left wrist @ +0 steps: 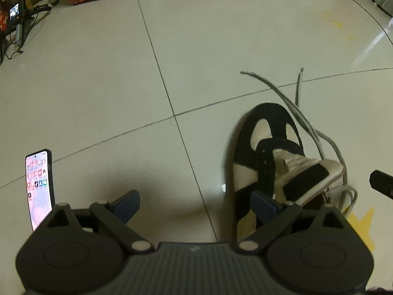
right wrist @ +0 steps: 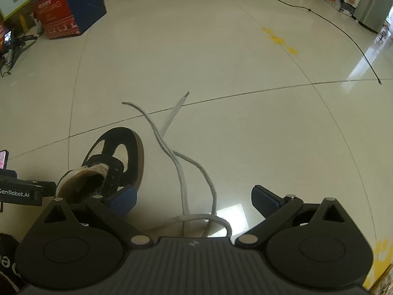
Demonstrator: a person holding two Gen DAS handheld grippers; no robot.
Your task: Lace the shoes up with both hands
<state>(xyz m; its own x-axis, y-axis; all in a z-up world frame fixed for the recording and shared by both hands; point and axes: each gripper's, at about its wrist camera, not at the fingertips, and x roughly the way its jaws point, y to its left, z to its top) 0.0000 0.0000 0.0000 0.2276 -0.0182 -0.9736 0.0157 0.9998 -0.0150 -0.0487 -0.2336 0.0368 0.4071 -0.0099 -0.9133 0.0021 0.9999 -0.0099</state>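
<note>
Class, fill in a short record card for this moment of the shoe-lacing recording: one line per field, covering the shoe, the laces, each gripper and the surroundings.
Shoe: black and cream shoe lying on the tiled floor
Laces: grey laces loose, both ends trailing over the floor beyond the toe
Left gripper: left gripper open, holding nothing, shoe beside its right finger
Right gripper: right gripper open, laces on the floor between its fingers, not gripped
Surroundings: phone with lit screen mounted at left; red patterned box far off
</note>
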